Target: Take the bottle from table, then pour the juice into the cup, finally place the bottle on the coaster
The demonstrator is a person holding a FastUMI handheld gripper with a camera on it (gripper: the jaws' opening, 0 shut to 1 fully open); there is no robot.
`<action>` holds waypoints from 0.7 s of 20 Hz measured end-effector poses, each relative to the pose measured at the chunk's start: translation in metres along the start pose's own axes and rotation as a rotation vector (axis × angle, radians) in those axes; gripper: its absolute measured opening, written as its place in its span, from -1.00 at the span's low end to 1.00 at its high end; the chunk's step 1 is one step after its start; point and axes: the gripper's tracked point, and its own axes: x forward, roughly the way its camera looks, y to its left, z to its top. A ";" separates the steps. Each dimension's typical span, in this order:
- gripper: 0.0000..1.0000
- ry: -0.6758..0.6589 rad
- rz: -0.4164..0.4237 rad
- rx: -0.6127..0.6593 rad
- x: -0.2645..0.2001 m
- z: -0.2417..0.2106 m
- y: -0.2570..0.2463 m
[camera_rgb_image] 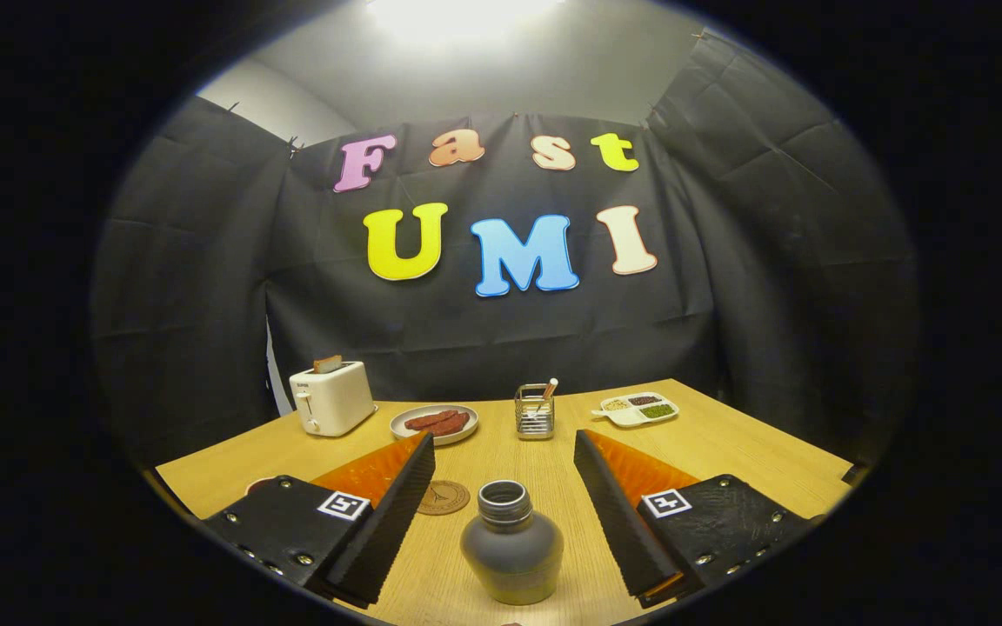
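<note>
The dark grey bottle (511,543) is stood upright on the worktop (727,443), its uncapped threaded neck pointed up, its squat body bulging below. It is flanked, untouched, by the wide-open gripper (505,452). The round coaster (444,497) is seen just beyond.

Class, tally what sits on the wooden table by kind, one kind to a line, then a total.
Bottle, between the open claw fingers: 1
Coaster: 1
Toaster: 1
Plate of sausages: 1
Utensil holder: 1
Divided dish: 1
Total: 6
</note>
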 end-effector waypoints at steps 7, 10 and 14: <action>0.96 0.097 0.024 -0.055 0.001 -0.048 0.004; 0.96 0.143 0.019 -0.055 -0.001 -0.068 0.002; 0.96 0.208 -0.001 -0.027 0.002 -0.092 -0.002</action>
